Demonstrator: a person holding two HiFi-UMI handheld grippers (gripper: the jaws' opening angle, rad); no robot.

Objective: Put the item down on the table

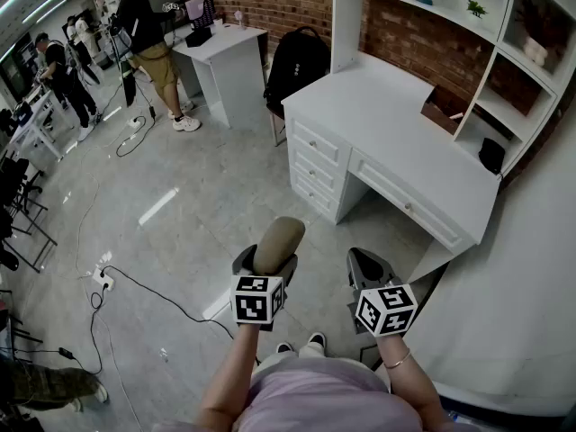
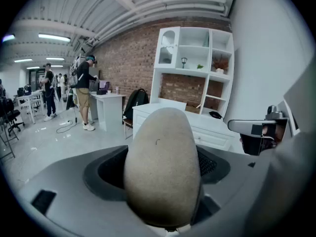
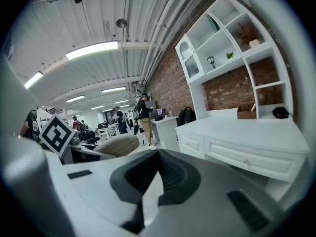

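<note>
The item (image 1: 277,244) is a tan, egg-shaped lump, matte and finely grained like felt or stone, with one small dark fleck. My left claw (image 1: 266,264) grips its lower end, jaws spread wide, holding it upright over the glossy floor (image 1: 180,214), short of the white counter (image 1: 396,142). My right claw (image 1: 369,268) is closed on nothing.
</note>
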